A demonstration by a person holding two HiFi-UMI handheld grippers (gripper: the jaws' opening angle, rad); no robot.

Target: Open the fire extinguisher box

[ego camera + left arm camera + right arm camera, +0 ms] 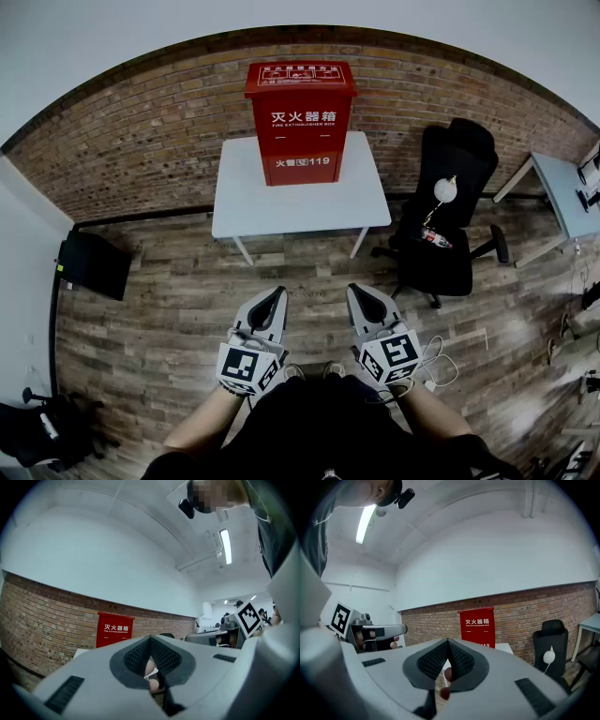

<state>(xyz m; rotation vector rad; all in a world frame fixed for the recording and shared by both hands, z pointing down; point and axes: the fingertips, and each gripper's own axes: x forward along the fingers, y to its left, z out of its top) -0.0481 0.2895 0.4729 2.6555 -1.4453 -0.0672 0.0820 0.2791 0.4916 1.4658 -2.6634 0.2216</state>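
Observation:
A red fire extinguisher box (300, 122) with white lettering stands upright, lid down, on a white table (366, 202) against the brick wall. It also shows far ahead as the red box (114, 630) in the left gripper view and the red box (477, 626) in the right gripper view. My left gripper (274, 302) and right gripper (361, 298) are held side by side over the wooden floor, well short of the table. Both are shut with nothing between their jaws.
A black office chair (448, 211) with a white lamp on it stands right of the table. A black case (92, 264) sits by the left wall. A light desk (567, 192) is at the far right. Cables (436, 361) lie on the floor near my right hand.

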